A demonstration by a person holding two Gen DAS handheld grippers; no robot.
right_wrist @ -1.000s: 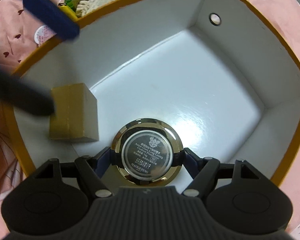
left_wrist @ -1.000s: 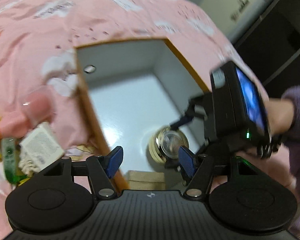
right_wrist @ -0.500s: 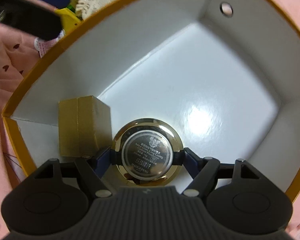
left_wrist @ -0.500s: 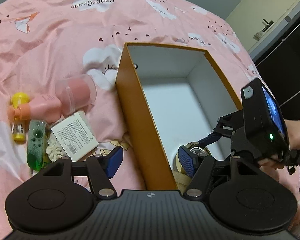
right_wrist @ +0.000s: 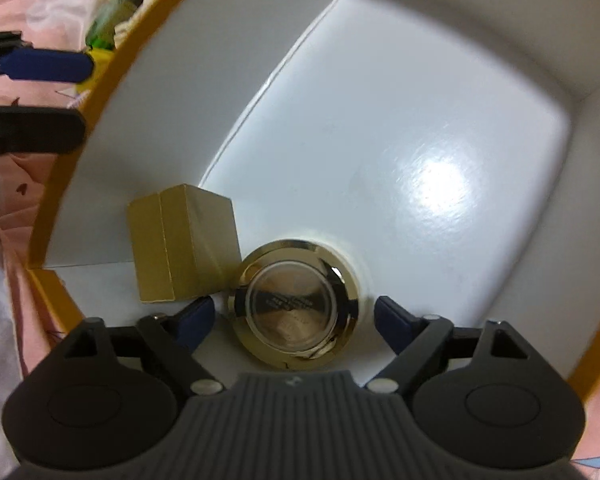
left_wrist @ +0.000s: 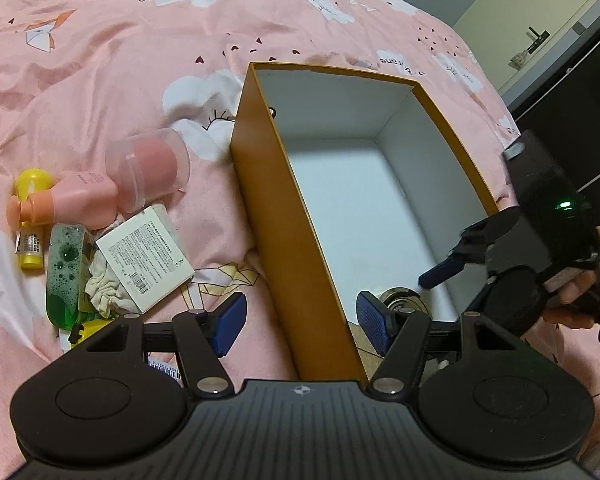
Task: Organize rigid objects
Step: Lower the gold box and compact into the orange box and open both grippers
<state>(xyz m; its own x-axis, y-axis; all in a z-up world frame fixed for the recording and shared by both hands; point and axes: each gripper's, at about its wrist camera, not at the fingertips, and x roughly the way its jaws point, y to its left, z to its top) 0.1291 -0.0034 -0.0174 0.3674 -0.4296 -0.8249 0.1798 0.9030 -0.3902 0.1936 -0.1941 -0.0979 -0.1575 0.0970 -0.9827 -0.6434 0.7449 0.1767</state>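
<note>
- Left wrist view: the left gripper point(left_wrist: 300, 322) hangs with jaws partly apart, nothing gripped, straddling the near end of the orange box point(left_wrist: 300, 240) wall; one pad is outside over the bed point(left_wrist: 100, 60), the other inside.
- Risk here: drop the hand lower and that wall gets pinched or shoved, and the box skids on the soft bedding.
- Outside the box's left wall the waiting clutter sits in a heap: a clear case with a pink sponge point(left_wrist: 148, 168), a pink bottle point(left_wrist: 80, 200), a yellow tube point(left_wrist: 32, 216), a green bottle point(left_wrist: 64, 276), and a white carton point(left_wrist: 144, 256).
- The right gripper point(left_wrist: 440, 274) reaches in over the box's right rim, near the front corner.
- Right wrist view: the right gripper's point(right_wrist: 294, 318) jaws have just been opening; the gold compact point(right_wrist: 296, 312) lies between them, pads clear on both sides, so released.
- The compact rests on the white box floor in the near-left corner, just beside the small gold carton point(right_wrist: 184, 244); touching or not, I can't tell.
- It's round, shiny gold, with a printed disc facing up, print blurred.
- Risk: lifting out crooked could clip the compact's rim and knock it into the carton.
</note>
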